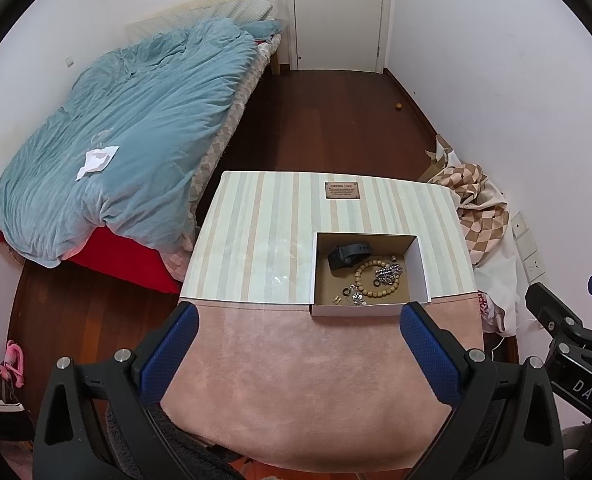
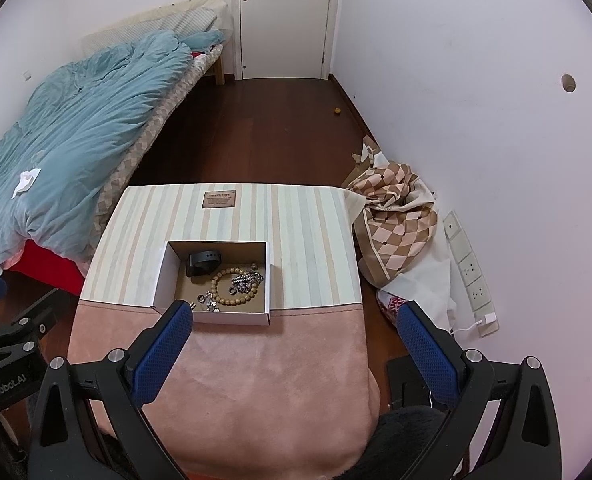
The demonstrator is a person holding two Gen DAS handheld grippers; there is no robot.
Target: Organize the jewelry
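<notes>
An open white cardboard box (image 1: 422,268) (image 2: 160,272) sits on the striped table top (image 1: 256,232) (image 2: 308,232). Inside lie a black watch band (image 1: 346,255) (image 2: 204,261), a wooden bead bracelet (image 1: 366,280) (image 2: 220,286), a silver chain (image 1: 390,272) (image 2: 248,280) and small rings and earrings (image 1: 352,298) (image 2: 206,302). My left gripper (image 1: 298,330) is open and empty, hovering above the pink cloth (image 1: 304,372) just before the box. My right gripper (image 2: 294,326) is open and empty, right of the box front.
A bed with a blue duvet (image 1: 128,132) (image 2: 64,128) stands left. A checked cloth heap (image 1: 480,200) (image 2: 396,208) lies on the floor right, by wall sockets (image 2: 470,268). A white door (image 1: 338,12) is at the back. The other gripper shows at each view's edge (image 1: 568,320) (image 2: 12,328).
</notes>
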